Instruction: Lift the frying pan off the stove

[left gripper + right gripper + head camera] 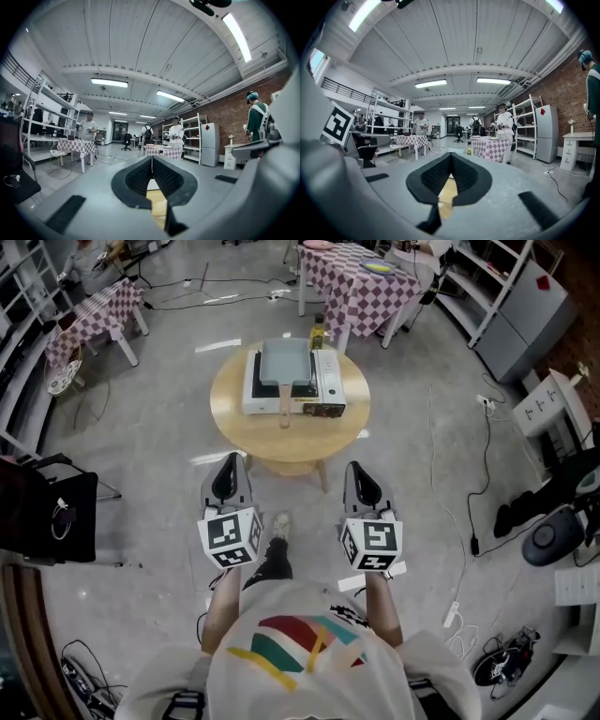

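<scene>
A square grey frying pan (pixel 286 365) sits on a white portable stove (pixel 324 381) on a round wooden table (pixel 253 432). Its wooden handle (pixel 284 409) points toward me. My left gripper (pixel 228 480) and right gripper (pixel 362 486) hover side by side short of the table's near edge, well apart from the pan. Both are shut with nothing between the pads. In the left gripper view the jaws (pixel 151 159) meet at the tips, with only a strip of tabletop (pixel 158 207) showing below them. The right gripper view shows the same: closed tips (pixel 451 155) over tabletop (pixel 446 194).
A yellow bottle (pixel 318 332) stands at the table's far edge. Checkered tables (pixel 356 277) (pixel 98 313) stand behind, a black chair (pixel 52 517) at left. Cables and a power strip (pixel 453 613) lie on the floor at right. People (pixel 505 121) stand far off.
</scene>
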{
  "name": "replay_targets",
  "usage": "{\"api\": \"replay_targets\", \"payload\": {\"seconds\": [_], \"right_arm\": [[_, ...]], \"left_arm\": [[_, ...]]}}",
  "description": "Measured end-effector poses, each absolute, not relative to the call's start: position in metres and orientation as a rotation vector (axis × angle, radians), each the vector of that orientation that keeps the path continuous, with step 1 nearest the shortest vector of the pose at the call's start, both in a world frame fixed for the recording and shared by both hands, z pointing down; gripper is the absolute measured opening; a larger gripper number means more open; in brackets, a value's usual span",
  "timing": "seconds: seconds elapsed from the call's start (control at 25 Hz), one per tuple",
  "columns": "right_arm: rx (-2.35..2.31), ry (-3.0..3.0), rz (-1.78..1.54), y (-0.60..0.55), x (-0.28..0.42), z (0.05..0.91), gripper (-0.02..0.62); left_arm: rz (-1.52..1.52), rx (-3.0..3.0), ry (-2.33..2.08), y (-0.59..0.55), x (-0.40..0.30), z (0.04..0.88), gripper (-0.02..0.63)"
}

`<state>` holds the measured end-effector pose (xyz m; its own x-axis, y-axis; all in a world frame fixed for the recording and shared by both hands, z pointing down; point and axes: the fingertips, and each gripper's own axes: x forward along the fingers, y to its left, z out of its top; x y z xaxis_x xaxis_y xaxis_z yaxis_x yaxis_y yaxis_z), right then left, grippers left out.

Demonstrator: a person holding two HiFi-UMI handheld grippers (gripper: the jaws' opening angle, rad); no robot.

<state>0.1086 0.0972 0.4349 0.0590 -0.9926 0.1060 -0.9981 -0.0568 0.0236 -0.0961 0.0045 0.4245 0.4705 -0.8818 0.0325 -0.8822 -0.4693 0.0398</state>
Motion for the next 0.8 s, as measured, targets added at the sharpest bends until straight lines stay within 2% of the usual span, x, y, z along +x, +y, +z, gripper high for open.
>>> {"api": "replay_targets", "payload": {"seconds": [0.8], "right_arm": [[2.243, -2.041, 0.067, -0.125, 0.144, 0.414, -0.008]], "left_arm": [[-0.025, 2.702, -1.494, -0.217, -0.044, 0.408, 0.006]]}}
